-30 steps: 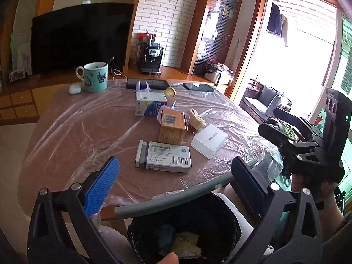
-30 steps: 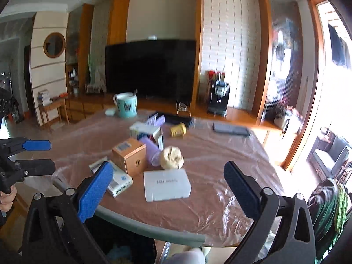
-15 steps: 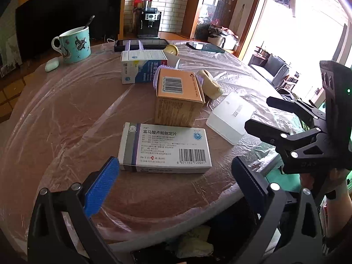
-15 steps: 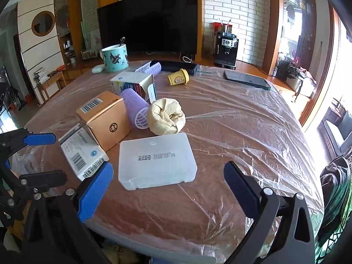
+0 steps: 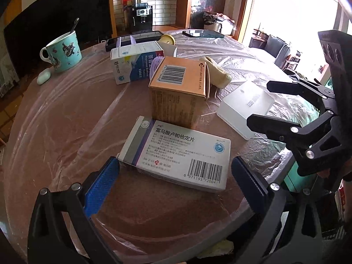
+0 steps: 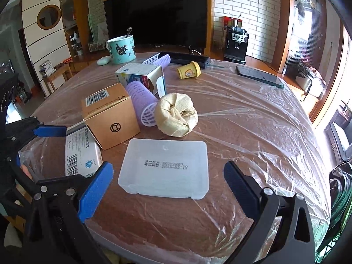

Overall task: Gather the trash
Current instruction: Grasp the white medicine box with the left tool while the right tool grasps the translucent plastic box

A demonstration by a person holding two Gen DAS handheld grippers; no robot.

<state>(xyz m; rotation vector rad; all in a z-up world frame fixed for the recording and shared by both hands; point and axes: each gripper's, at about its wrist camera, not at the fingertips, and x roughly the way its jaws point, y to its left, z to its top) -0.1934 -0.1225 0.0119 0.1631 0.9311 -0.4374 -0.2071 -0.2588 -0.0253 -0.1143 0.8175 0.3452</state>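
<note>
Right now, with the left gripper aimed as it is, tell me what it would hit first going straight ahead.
The left gripper, jaws open, would most likely meet the flat white medicine box first; the box already lies between its fingertips. The orange carton stands right behind it.

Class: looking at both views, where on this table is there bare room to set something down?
Bare: right of the crumpled paper ball, toward the phone; also left of the brown box, below the mug. Crowded: the centre cluster of boxes.

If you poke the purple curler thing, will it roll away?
Probably not far. The purple curler is a round tube lying on its side, so it could roll, but it looks wedged between the brown box and the paper wad. Its open lattice suggests it is light.
</note>
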